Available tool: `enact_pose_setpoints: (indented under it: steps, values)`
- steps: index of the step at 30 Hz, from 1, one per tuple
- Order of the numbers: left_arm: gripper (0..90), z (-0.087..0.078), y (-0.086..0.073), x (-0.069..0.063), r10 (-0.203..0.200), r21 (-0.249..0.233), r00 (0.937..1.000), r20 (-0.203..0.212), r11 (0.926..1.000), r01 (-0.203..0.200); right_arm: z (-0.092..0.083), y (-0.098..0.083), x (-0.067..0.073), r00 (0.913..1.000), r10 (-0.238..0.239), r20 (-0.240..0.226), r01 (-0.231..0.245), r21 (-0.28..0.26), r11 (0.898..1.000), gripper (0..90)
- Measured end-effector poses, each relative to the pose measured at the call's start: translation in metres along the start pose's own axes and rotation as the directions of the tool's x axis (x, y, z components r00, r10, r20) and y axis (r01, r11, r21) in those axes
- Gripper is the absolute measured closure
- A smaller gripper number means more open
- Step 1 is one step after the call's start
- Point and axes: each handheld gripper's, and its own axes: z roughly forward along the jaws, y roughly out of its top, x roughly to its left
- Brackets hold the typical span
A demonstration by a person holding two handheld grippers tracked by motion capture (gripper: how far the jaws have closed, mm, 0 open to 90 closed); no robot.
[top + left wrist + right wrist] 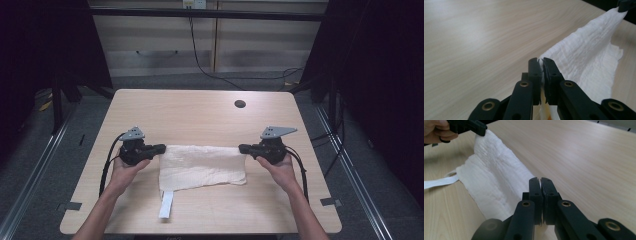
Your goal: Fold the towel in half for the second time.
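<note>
The left gripper and the right gripper each pinch one far corner of the white cloth, jaws pressed together on it. Its far edge hangs taut between them above the wooden table; the near part lies on the wood, a flat strap trailing toward me. If one hand pulls harder, the thin crinkled fabric may slip out.

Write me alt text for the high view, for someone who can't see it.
A person holds a white cloth stretched between two grippers above a light wooden table, the left gripper clamped on one far corner and the right gripper on the other. The near edge lies on the table, and a white strap trails toward the person.
</note>
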Motion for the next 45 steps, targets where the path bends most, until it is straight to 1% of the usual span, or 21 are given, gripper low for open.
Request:
enact_pose_setpoints:
  steps: [1, 3, 4, 8, 10, 11, 12, 14, 17, 21, 24, 31, 32, 35, 37, 38, 40, 42, 43, 44, 45]
  values:
    - [85.4, 0.002, -0.002, 0.001, -0.007, 0.008, 1.0000, -0.003, 0.9999, 0.007, 0.002, -0.004, 0.000, 1.0000, 0.003, -0.001, -0.003, 0.015, 1.000, 88.2]
    - [85.5, 0.005, -0.004, 0.001, -0.005, 0.021, 1.0000, -0.006, 0.9998, 0.005, 0.006, -0.008, 0.003, 1.0000, -0.004, -0.003, 0.004, 0.047, 0.999, 88.2]
    - [85.4, 0.006, -0.004, 0.000, 0.001, 0.027, 1.0000, -0.009, 0.9996, -0.001, 0.008, -0.009, 0.004, 1.0000, -0.006, -0.005, 0.006, 0.054, 0.999, 88.2]
    - [85.5, 0.006, -0.006, 0.002, -0.007, 0.029, 0.9999, -0.015, 0.9995, 0.008, 0.009, -0.009, 0.013, 0.9991, -0.038, -0.017, 0.039, 0.067, 0.997, 88.2]
    - [85.5, 0.007, -0.007, 0.003, -0.016, 0.031, 0.9997, -0.021, 0.9994, 0.016, 0.008, -0.008, 0.019, 0.9983, -0.053, -0.023, 0.055, 0.070, 0.996, 88.1]
    - [85.5, 0.007, -0.008, 0.003, -0.027, 0.035, 0.9993, -0.024, 0.9990, 0.028, 0.007, -0.008, 0.022, 0.9978, -0.060, -0.029, 0.062, 0.072, 0.995, 88.1]
    - [85.5, 0.007, -0.008, 0.004, -0.022, 0.043, 0.9994, -0.025, 0.9988, 0.023, 0.006, -0.008, 0.025, 0.9972, -0.069, -0.030, 0.071, 0.075, 0.995, 88.2]
    - [85.5, 0.007, -0.008, 0.003, -0.027, 0.041, 0.9994, -0.020, 0.9988, 0.027, 0.004, -0.009, 0.030, 0.9962, -0.081, -0.031, 0.083, 0.083, 0.993, 88.1]
    - [85.5, 0.007, -0.007, 0.002, -0.030, 0.033, 0.9993, -0.021, 0.9990, 0.031, 0.001, -0.013, 0.034, 0.9949, -0.095, -0.034, 0.097, 0.089, 0.991, 88.1]
    - [85.5, 0.008, -0.007, 0.002, -0.031, 0.031, 0.9994, -0.014, 0.9990, 0.031, 0.000, -0.019, 0.038, 0.9942, -0.100, -0.040, 0.104, 0.100, 0.990, 88.0]
    - [85.5, 0.009, -0.008, 0.002, -0.031, 0.032, 0.9994, -0.015, 0.9990, 0.032, 0.002, -0.024, 0.041, 0.9926, -0.111, -0.050, 0.116, 0.123, 0.986, 88.0]
    - [85.5, 0.009, -0.007, 0.001, -0.030, 0.024, 0.9995, -0.014, 0.9993, 0.030, 0.008, -0.035, 0.046, 0.9907, -0.111, -0.079, 0.122, 0.163, 0.979, 87.8]
    - [85.4, 0.009, -0.008, 0.001, -0.025, 0.023, 0.9996, -0.012, 0.9994, 0.026, 0.009, -0.037, 0.047, 0.9906, -0.109, -0.083, 0.122, 0.171, 0.978, 87.8]
    - [85.4, 0.010, -0.007, -0.001, -0.030, 0.022, 0.9995, -0.009, 0.9993, 0.031, 0.012, -0.045, 0.050, 0.9902, -0.105, -0.093, 0.122, 0.204, 0.971, 87.8]
    - [85.5, 0.011, -0.007, -0.001, -0.033, 0.028, 0.9994, -0.010, 0.9991, 0.033, 0.014, -0.048, 0.051, 0.9902, -0.096, -0.102, 0.116, 0.216, 0.970, 87.8]
    - [85.5, 0.010, -0.007, -0.001, -0.033, 0.019, 0.9995, 0.003, 0.9993, 0.033, 0.016, -0.049, 0.052, 0.9899, -0.100, -0.101, 0.120, 0.225, 0.967, 87.9]
    - [85.5, 0.010, -0.006, -0.001, -0.040, 0.007, 0.9991, 0.012, 0.9992, 0.039, 0.019, -0.051, 0.053, 0.9894, -0.103, -0.102, 0.126, 0.243, 0.962, 87.9]
    - [85.4, 0.010, -0.005, -0.002, -0.041, 0.004, 0.9991, 0.008, 0.9992, 0.041, 0.023, -0.053, 0.051, 0.9901, -0.099, -0.100, 0.123, 0.274, 0.954, 88.2]
    - [85.4, 0.010, -0.004, -0.004, -0.044, 0.002, 0.9990, 0.009, 0.9990, 0.044, 0.025, -0.054, 0.049, 0.9912, -0.084, -0.103, 0.108, 0.268, 0.957, 88.2]
    - [85.4, 0.010, -0.003, -0.004, -0.038, 0.001, 0.9993, 0.006, 0.9993, 0.038, 0.025, -0.054, 0.047, 0.9931, -0.067, -0.097, 0.091, 0.270, 0.959, 88.3]
    - [85.5, 0.010, -0.001, -0.005, -0.041, 0.000, 0.9991, 0.003, 0.9991, 0.041, 0.026, -0.053, 0.046, 0.9936, -0.066, -0.091, 0.088, 0.268, 0.959, 88.3]
